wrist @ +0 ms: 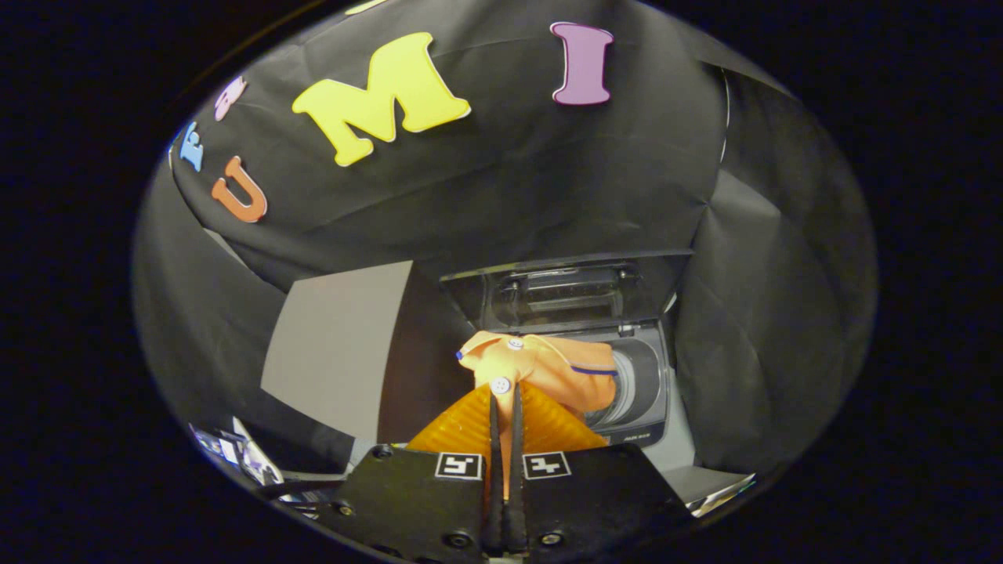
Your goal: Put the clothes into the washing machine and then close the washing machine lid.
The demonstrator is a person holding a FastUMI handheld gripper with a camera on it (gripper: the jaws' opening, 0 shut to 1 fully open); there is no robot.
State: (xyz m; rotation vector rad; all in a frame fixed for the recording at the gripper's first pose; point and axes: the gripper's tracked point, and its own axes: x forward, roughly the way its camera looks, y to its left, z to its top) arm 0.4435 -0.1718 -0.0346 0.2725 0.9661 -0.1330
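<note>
To the left of your claw (505,399), beyond it, a grey panel (337,352) leans against the booth wall. Your claw is pressed together on an orange garment (541,364), pinching its fabric between both fingers; the cloth bunches just ahead of the fingertips, a white button (501,385) right at them. Beyond and slightly right of the garment sits the washing machine (639,384), its lid (568,294) raised upright behind the drum opening, the garment hanging in front of that opening.

Black cloth walls (509,196) (creased), pale grey panel (337,352) beside.
</note>
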